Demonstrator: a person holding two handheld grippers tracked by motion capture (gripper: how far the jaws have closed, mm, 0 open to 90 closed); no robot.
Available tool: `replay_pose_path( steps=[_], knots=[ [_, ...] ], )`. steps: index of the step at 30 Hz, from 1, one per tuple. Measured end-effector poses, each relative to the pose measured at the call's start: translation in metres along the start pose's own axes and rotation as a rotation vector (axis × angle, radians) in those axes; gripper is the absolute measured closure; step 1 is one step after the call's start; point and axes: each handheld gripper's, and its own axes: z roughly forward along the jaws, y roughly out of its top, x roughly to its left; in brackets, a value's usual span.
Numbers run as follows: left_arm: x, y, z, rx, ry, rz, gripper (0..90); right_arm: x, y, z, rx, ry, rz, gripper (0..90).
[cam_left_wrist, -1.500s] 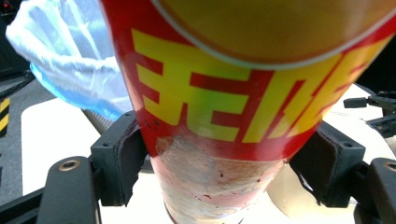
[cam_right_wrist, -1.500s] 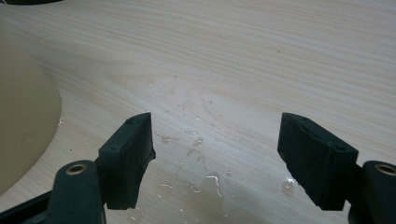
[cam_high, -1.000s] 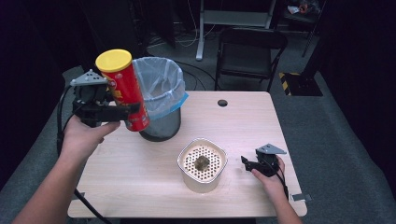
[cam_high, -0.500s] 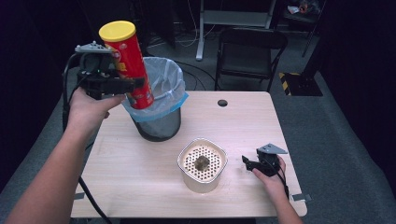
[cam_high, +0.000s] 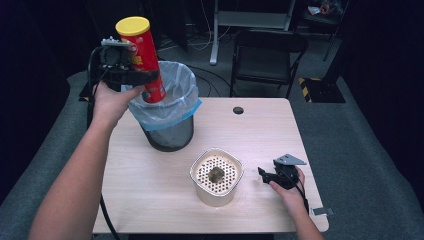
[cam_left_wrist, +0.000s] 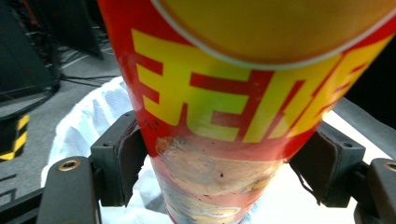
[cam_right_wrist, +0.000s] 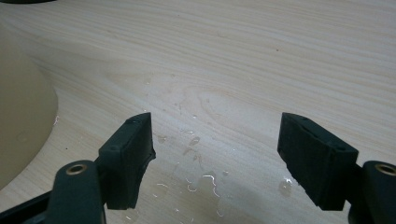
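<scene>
A tall red chip can with a yellow lid is held upright in my left gripper, high over the near-left rim of the black mesh bin with its pale blue liner. In the left gripper view the can stands between both black pads, which press on its sides, and the white liner lies below. My right gripper rests low on the table at the right of a cream bowl-like container with a perforated insert. Its jaws stand open over bare wood.
A dark lump sits on the perforated insert. Water drops wet the wood under the right jaws. A round dark hole or cap marks the far side of the table. A folding chair stands behind.
My left hand has carried the can up and away from me, from beside the bin's left side to above its rim. The right gripper has not moved.
</scene>
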Motion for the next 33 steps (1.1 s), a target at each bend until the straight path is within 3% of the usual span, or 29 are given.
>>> replay_pose_path(
  steps=[3, 9, 12, 13, 18, 21, 26, 27, 29, 33],
  knots=[
    [0.005, 0.003, 0.008, -0.012, -0.009, -0.012, 23.8, 0.0, 0.0, 0.0, -0.004, 0.006, 0.008, 26.2],
    [0.014, -0.004, 0.03, -0.016, 0.037, -0.035, 23.7, -0.001, 0.001, -0.001, -0.007, 0.005, 0.017, 26.2],
    [0.016, -0.007, 0.037, -0.01, 0.038, -0.046, 23.6, 0.001, 0.001, 0.0, -0.007, 0.009, 0.01, 26.2],
    [0.018, -0.01, 0.044, 0.015, 0.049, -0.058, 23.6, 0.001, 0.001, 0.0, -0.002, 0.012, 0.005, 26.2],
    [0.021, -0.017, 0.058, 0.032, 0.068, -0.055, 23.5, 0.001, 0.001, 0.001, -0.004, 0.014, -0.004, 26.2],
    [0.025, -0.023, 0.069, 0.079, 0.077, -0.094, 22.8, 0.001, 0.001, 0.001, -0.003, 0.018, -0.003, 26.2],
    [0.032, -0.029, 0.072, 0.113, 0.108, -0.131, 12.3, 0.001, 0.001, 0.0, -0.007, 0.023, 0.008, 26.2],
    [0.035, -0.033, 0.069, 0.11, 0.135, -0.146, 12.2, 0.001, 0.001, 0.0, -0.007, 0.026, 0.008, 26.2],
    [0.039, -0.036, 0.065, 0.103, 0.128, -0.165, 12.1, 0.002, 0.001, -0.001, -0.007, 0.027, 0.006, 26.2],
    [0.043, -0.042, 0.057, 0.098, 0.115, -0.158, 12.4, 0.002, 0.002, 0.0, -0.009, 0.028, 0.002, 26.2]
  ],
)
